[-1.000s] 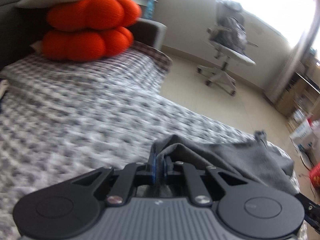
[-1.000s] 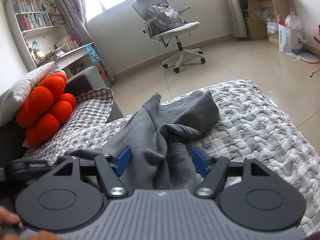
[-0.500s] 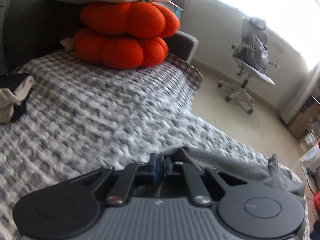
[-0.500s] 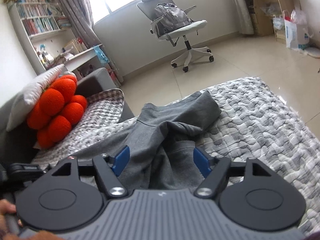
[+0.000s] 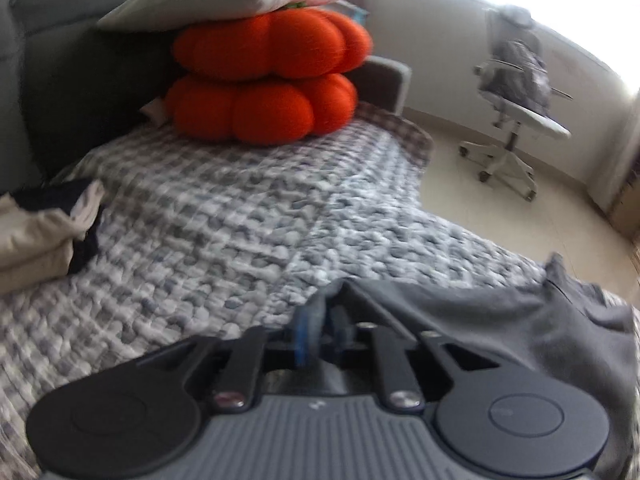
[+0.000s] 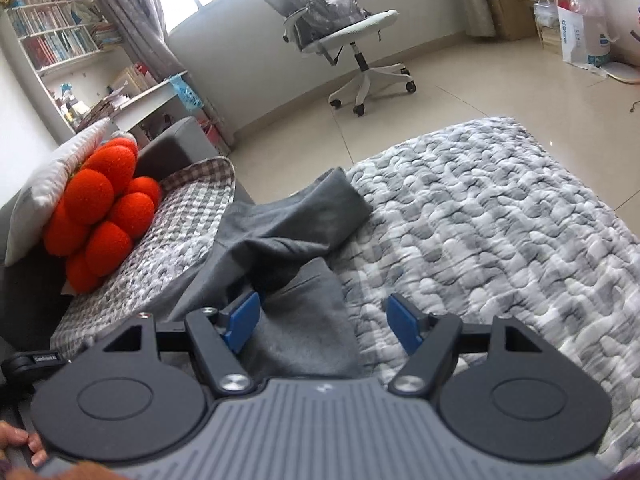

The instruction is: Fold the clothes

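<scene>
Grey sweatpants [image 6: 280,248] are lying crumpled on the quilted bed cover [image 6: 500,220], bunched ahead of both grippers and running from just under the right gripper [image 6: 322,322] out toward the far edge of the bed.

In the left wrist view, the left gripper [image 5: 322,322] is sitting at the near corner of the garment [image 5: 500,320]. Its jaws are opening, and a gap is showing between the blue pads; the picture is blurred, so whether any cloth is caught there is hard to tell, though the fabric edge is draping just over and to the right of the jaws.

In the right wrist view, the right gripper's jaws are standing wide apart and gripping nothing. One flat panel of the grey cloth is lying between them, closer to the left pad, while the right pad is hovering over bare quilt.

Judging from the deep soft folds, the fabric is looking like a light, limp knit that is going to sag and slide wherever it is not supported. Pinching a hem or the waistband edge, where the cloth is doubled and firmer, is probably giving the surest hold; grabbing mid-panel is likely dragging up loose bunches instead.
</scene>
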The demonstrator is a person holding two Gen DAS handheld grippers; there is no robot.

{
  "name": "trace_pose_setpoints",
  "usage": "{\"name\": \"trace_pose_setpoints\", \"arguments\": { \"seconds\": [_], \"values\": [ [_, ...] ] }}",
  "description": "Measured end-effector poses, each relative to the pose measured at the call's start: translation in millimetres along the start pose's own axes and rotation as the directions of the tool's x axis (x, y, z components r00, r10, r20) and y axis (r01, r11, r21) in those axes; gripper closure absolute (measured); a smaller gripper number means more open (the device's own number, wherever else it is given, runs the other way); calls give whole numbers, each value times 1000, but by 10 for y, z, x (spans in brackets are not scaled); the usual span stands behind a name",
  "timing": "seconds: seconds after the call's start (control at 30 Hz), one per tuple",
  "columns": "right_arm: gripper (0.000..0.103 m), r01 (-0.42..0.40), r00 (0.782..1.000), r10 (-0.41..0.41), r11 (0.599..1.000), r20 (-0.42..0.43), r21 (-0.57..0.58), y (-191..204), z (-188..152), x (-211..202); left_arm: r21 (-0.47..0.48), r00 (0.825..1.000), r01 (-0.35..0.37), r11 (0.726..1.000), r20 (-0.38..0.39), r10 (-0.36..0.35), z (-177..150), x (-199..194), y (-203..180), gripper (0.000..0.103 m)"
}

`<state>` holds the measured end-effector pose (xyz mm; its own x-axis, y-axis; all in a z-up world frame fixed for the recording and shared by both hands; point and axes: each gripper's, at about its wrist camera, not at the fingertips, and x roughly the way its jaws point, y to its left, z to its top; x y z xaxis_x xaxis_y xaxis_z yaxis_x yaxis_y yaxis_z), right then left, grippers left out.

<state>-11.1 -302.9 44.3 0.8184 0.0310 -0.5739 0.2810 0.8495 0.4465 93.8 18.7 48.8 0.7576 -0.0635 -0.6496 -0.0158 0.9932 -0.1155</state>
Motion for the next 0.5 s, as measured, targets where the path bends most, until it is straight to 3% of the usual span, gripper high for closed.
{"name": "trace_pose_setpoints", "arguments": {
  "seconds": [0.03, 0.07, 0.27, 0.4, 0.5],
  "values": [
    [29, 2, 1000, -2, 1000, -1, -3, 7, -3, -3, 7, 1000, 20, 1000, 4, -20, -7, -38, -23, 49],
    [29, 4, 1000, -4, 1000, -1, -5, 11, -5, -8, 19, 999, 40, 999, 6, -40, -12, -74, -50, 46],
    [29, 5, 1000, -5, 1000, -26, -8, -10, -31, -5, 144, 992, 125, 982, 6, -128, -91, -269, -328, 34],
    [29, 13, 999, -13, 1000, -40, -10, -33, -36, -5, 218, 974, 222, 950, 0, -228, -153, -376, -478, 23],
    [29, 20, 999, -21, 1000, -50, -10, -49, -48, -4, 276, 958, 281, 919, -16, -288, -211, -414, -559, 22]
  ]
}}
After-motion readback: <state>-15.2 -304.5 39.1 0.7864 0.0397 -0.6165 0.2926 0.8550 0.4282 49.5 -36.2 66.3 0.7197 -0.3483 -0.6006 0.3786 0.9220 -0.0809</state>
